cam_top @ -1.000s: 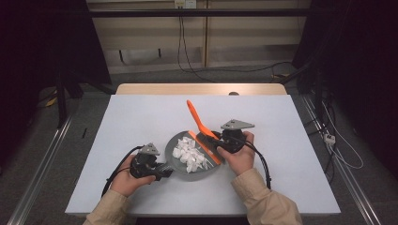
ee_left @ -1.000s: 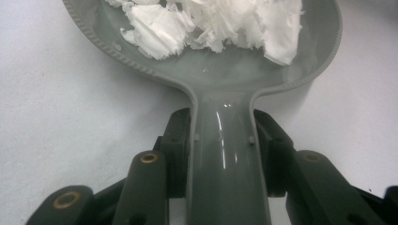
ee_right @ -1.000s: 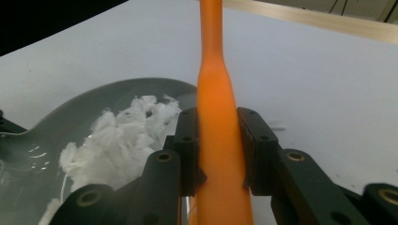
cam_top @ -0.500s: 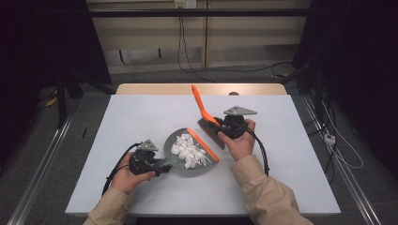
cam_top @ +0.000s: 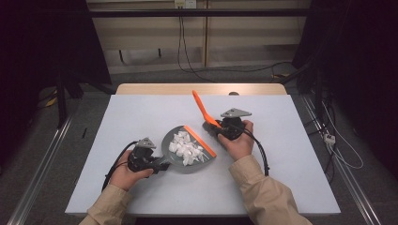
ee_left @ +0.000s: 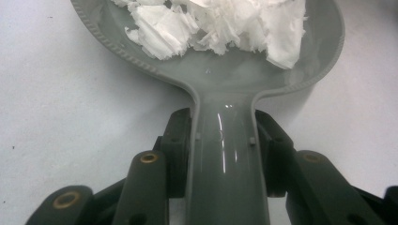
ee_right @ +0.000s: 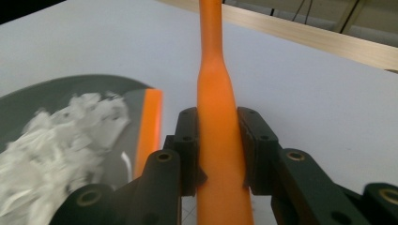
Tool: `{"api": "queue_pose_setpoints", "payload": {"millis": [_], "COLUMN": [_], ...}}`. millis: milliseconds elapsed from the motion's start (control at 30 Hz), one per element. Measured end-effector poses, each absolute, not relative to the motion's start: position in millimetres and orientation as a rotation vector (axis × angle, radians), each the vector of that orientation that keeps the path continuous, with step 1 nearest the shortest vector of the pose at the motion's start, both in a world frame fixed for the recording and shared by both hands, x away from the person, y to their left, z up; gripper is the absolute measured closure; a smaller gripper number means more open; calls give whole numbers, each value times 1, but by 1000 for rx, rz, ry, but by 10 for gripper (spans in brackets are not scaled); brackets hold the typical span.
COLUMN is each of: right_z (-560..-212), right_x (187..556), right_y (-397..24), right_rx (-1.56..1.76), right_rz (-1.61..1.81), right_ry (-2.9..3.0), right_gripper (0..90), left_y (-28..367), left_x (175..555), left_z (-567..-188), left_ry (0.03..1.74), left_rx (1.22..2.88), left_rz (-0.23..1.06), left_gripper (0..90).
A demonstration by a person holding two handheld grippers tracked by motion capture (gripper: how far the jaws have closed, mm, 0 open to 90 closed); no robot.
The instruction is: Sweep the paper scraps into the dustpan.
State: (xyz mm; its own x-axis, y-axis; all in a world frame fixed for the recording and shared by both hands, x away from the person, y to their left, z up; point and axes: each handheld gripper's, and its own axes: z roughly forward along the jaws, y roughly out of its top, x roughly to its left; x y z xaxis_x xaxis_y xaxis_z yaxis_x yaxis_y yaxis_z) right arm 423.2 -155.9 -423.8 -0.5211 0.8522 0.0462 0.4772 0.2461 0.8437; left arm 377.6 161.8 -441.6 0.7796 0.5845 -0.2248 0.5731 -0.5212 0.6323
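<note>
Holding steady: both grippers are clamped on something, one tool each, so neither is free.
Left hand (cam_top: 126, 172): sits at the near left of the white table (cam_top: 291, 154), sleeve coming in from the bottom edge.
Left gripper (cam_top: 157, 162): jaws pulled in narrow and pressed on either side of the grey dustpan handle (ee_left: 225, 159); the left gripper view has the black pads tight against it.
Dustpan (cam_top: 174, 161): grey, resting flat on the table about mid-way across, a bit toward the person, with an orange lip (cam_top: 200, 140) along its far-right edge.
Paper scraps (cam_top: 186, 147): white torn bits piled inside the pan, bunched together, none spilled that I can spot.
Brush handle (cam_top: 202, 108): orange, tilted up and away toward the far side of the table, just right of the pan's lip, not touching it in the high view.
Right gripper (cam_top: 212, 128): jaws squeezed narrow on the thick lower part of that orange handle, pads on both sides.
Right hand (cam_top: 238, 140): just right of the pan. Bristles are hidden, can't tell where they are.
</note>
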Motion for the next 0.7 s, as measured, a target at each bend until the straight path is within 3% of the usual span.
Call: {"api": "queue_pose_setpoints", "payload": {"millis": [233,700], "right_z": [-422,-392], "right_x": [403,391], "right_y": [-135,-149], "right_rx": [1143,1169], "right_rz": [1246,1412], "right_ry": [2154,2097], "right_gripper": [716,716], "left_y": [161,155], "left_x": [377,376], "left_z": [-442,-442], "left_ry": [859,830], "left_rx": [2247,2272], "left_rz": [26,68], "left_gripper": [621,595]}}
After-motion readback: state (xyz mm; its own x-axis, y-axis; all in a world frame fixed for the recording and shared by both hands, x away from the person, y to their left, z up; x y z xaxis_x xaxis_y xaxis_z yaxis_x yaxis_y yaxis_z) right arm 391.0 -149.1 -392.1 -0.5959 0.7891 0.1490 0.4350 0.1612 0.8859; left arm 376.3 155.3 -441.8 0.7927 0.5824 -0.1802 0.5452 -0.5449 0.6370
